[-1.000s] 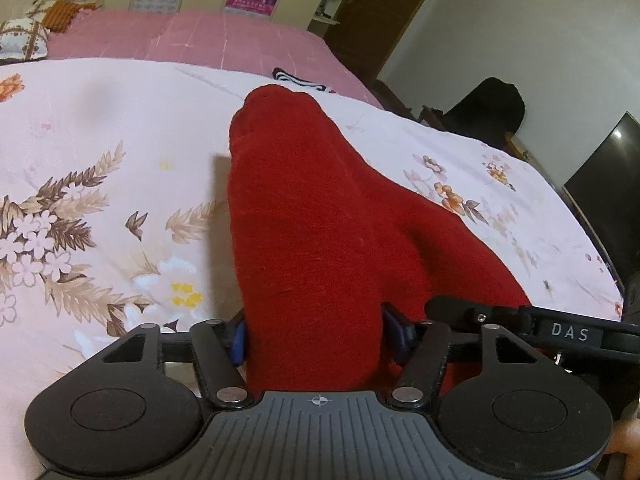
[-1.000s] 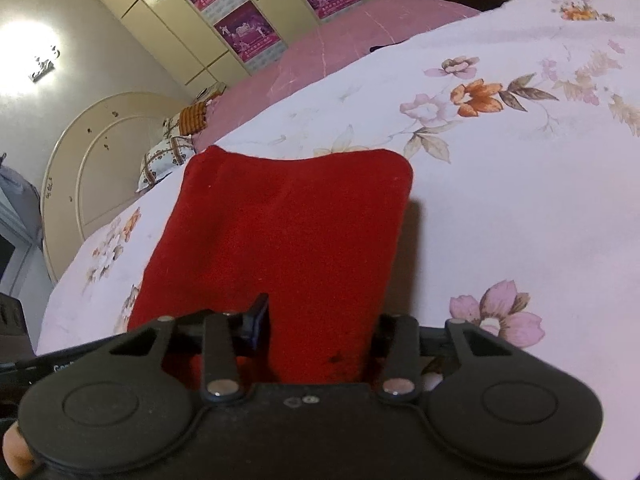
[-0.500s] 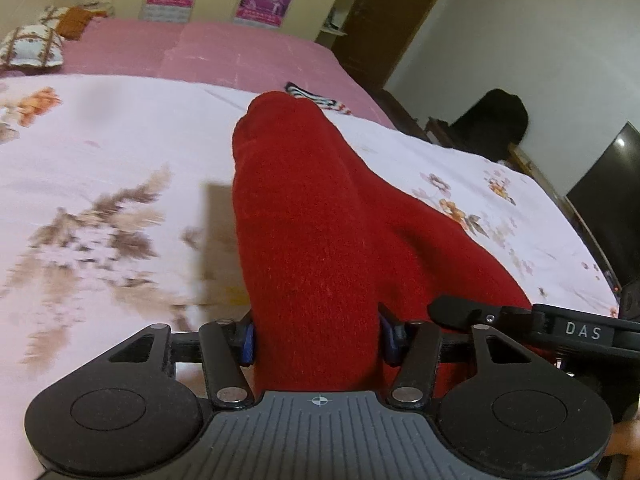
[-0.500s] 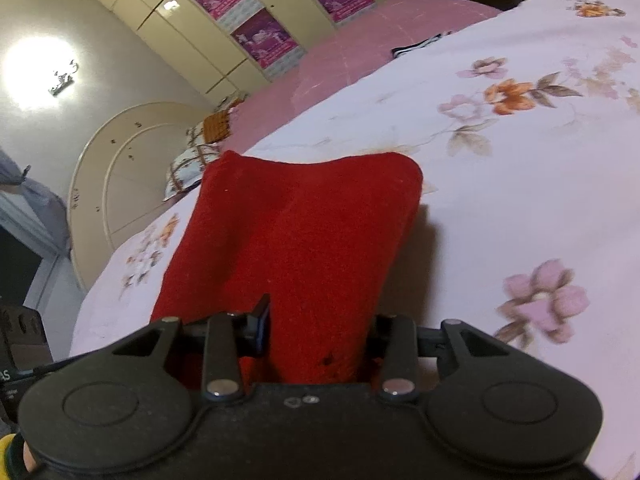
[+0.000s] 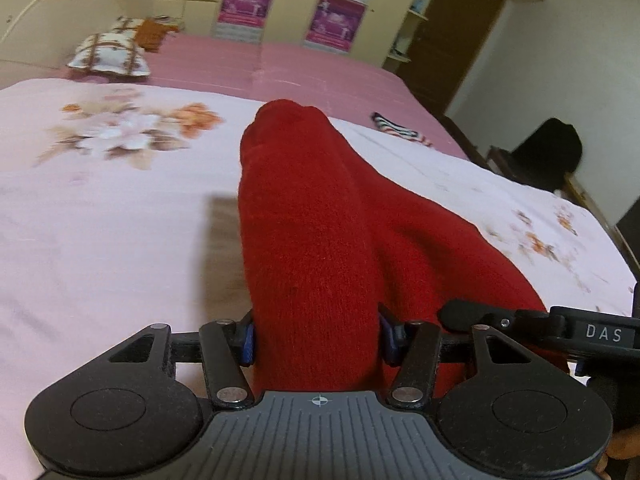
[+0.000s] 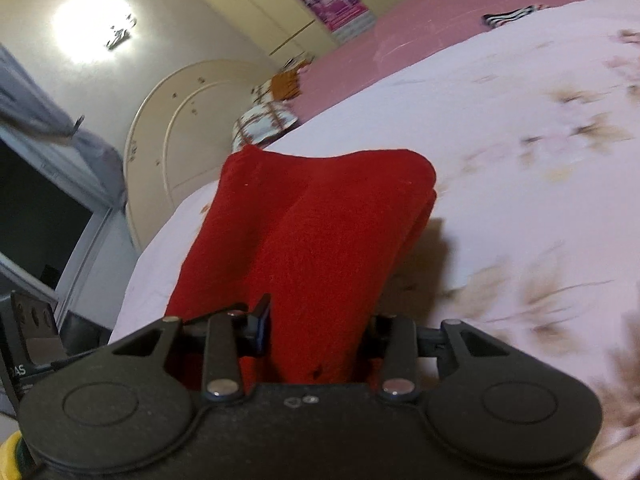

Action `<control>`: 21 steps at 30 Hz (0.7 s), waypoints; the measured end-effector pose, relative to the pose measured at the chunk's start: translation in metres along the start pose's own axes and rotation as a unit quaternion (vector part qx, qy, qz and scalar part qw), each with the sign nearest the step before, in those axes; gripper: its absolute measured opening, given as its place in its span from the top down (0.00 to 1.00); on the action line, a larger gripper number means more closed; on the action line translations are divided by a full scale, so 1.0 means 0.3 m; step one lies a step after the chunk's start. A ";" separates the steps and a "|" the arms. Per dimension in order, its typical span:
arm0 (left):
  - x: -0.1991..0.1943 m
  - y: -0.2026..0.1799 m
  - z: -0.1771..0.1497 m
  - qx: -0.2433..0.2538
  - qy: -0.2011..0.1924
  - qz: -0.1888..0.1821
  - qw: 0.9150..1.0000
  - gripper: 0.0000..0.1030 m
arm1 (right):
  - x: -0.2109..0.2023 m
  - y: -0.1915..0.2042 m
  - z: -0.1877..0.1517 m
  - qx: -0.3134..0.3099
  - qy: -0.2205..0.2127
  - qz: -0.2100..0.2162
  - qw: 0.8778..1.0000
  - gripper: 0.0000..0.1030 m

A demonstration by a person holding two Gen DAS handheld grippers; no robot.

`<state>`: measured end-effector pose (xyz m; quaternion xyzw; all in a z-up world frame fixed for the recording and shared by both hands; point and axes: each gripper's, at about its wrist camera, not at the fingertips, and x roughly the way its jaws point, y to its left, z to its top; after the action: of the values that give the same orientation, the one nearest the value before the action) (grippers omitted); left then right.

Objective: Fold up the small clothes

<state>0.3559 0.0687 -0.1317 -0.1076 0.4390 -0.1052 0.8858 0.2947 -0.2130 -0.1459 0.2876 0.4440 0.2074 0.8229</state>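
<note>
A red knitted garment (image 5: 316, 240) hangs folded between both grippers above the floral bedspread (image 5: 100, 208). My left gripper (image 5: 316, 340) is shut on its near edge, the cloth bulging up between the blue pads. My right gripper (image 6: 316, 332) is shut on the other near corner of the same red garment (image 6: 320, 232), which droops forward with its far edge doubled under. The right gripper also shows in the left wrist view (image 5: 540, 324) at the right, touching the cloth. The fingertips are hidden by the cloth.
A striped small garment (image 5: 400, 132) lies at the far edge of the bedspread, also in the right wrist view (image 6: 508, 16). A pink sheet (image 5: 280, 68) and pillows (image 5: 108, 54) lie beyond. A dark chair (image 5: 548, 152) stands right of the bed. A headboard (image 6: 168, 128) stands at left.
Both grippers have lifted and tilted up with the red garment still held; the bedspread has dropped away, more of the room shows, and the garment's far edge now curls under.
</note>
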 end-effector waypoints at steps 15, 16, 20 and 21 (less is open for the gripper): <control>0.089 0.425 0.078 -0.025 0.001 0.004 1.000 0.43 | 0.324 0.269 -0.024 -0.014 -0.005 -0.018 1.000 0.62; 0.107 0.442 0.073 -0.027 0.001 0.003 1.000 0.35 | 0.335 0.263 -0.022 -0.019 -0.006 -0.029 0.999 0.59; 0.100 0.463 0.049 -0.019 -0.015 0.004 1.000 0.28 | 0.383 0.234 -0.037 -0.027 -0.011 -0.083 0.996 0.40; 0.080 0.460 0.042 -0.017 -0.019 0.006 1.000 0.28 | 0.372 0.229 -0.043 -0.029 -0.016 -0.086 0.996 0.40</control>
<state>0.3931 0.1949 -0.1813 -0.1221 0.4243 -0.0906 0.8926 0.3358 -0.0912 -0.1746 0.2275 0.4478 0.1443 0.8526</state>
